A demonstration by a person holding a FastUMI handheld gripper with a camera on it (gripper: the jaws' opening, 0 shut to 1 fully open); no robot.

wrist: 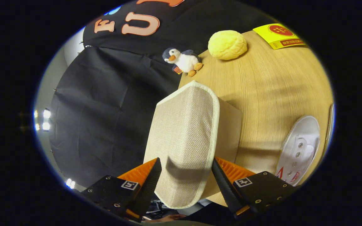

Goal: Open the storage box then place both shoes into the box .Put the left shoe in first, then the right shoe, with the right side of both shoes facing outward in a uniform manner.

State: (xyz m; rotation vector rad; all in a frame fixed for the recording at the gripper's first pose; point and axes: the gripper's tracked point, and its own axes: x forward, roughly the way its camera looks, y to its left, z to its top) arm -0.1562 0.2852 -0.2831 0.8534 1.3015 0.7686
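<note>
The beige woven lid (184, 131) of the storage box stands raised between my fingers, edged in pale trim. My gripper (185, 166) is shut on the lid's near end, with the left finger (151, 182) against one edge and the right finger (223, 182) against the other. The box's plain beige side (229, 128) shows just behind the lid, resting on the wooden table (262, 94). One white lace-up shoe (298, 150) lies on the table beside the box, past my right finger. The box's inside is hidden by the lid.
A penguin plush (182, 61) sits at the table's far edge, with a yellow bun-shaped toy (227, 44) next to it and a yellow card (278, 36) further along. Bare wood lies between these and the box.
</note>
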